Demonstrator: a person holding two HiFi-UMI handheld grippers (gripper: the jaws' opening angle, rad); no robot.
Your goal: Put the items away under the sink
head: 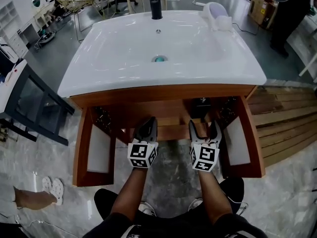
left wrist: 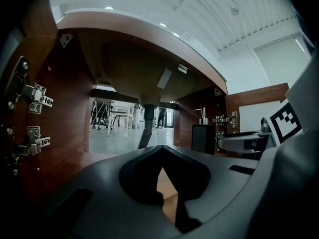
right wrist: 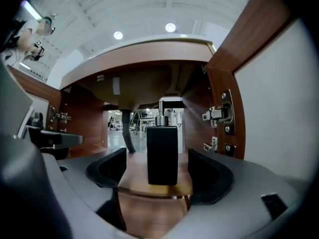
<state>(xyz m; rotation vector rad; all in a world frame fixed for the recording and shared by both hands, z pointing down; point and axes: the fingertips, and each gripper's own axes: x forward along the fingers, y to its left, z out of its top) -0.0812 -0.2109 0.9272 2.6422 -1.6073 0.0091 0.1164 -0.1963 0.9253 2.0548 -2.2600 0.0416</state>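
Plain in right gripper view, dim in head view: black square pump bottle (right wrist: 162,153) on wooden shelf (right wrist: 133,176), 12 o'clock, untouched between spread jaws of right hand-held gripper (head: 204,129). Left hand-held gripper (left wrist: 160,151) closed, empty.

The sink (head: 114,53) looks glossy white, the cabinet (head: 163,94) smooth wood, the dispenser (right wrist: 162,153) matt black with a metal pump.

- A wooden shelf (right wrist: 154,183) under the sink is carrying a black soap dispenser (right wrist: 162,153), which is standing upright close to the shelf's near edge.
- The white sink surface (head: 114,68) is bearing a black faucet (head: 155,4) at its far middle and a white container (head: 216,15) at its far right corner.
- The grey floor (head: 173,182) is carrying pale slippers (head: 53,187) at the near left.
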